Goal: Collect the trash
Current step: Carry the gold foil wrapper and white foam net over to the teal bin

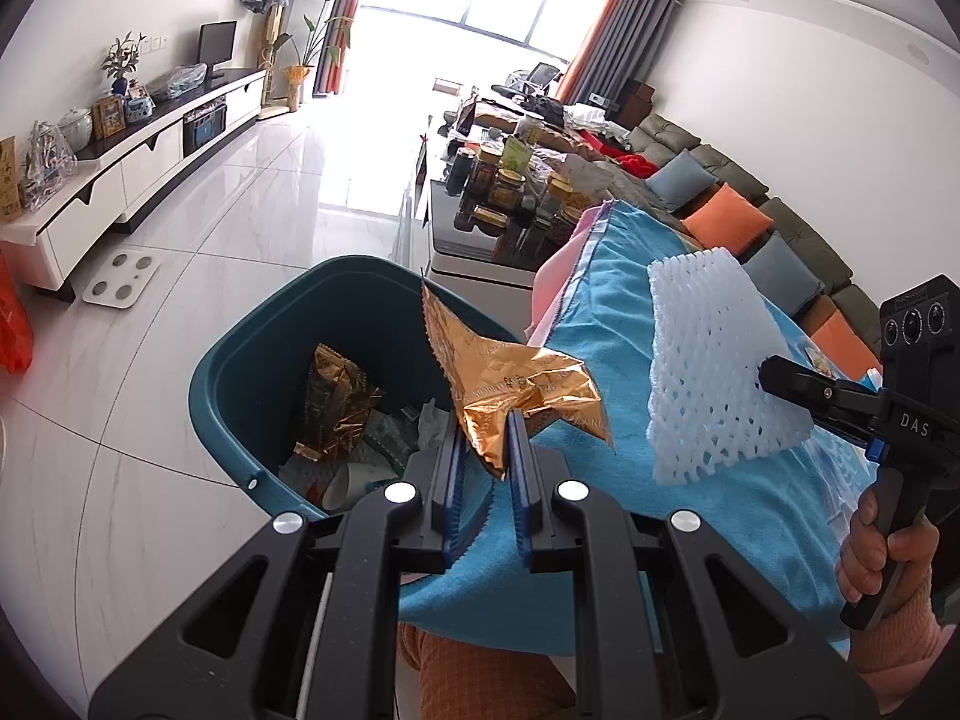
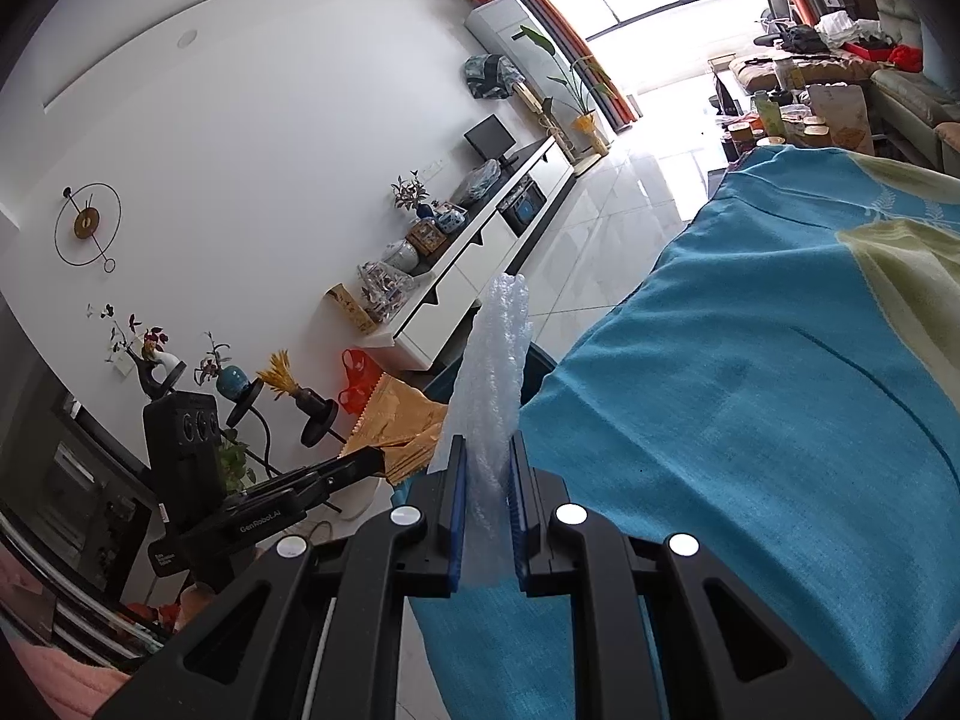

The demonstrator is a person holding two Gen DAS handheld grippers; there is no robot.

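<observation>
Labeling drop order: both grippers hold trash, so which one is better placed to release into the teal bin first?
Left. The left gripper pinches the crumpled gold foil wrapper right at the rim of the teal plastic bin. The right gripper holds the white foam net sleeve over the blue tablecloth.

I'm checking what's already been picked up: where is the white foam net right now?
The white foam net is clamped in the right gripper, on the right of the left wrist view, held above the blue cloth and right of the teal bin.
</observation>
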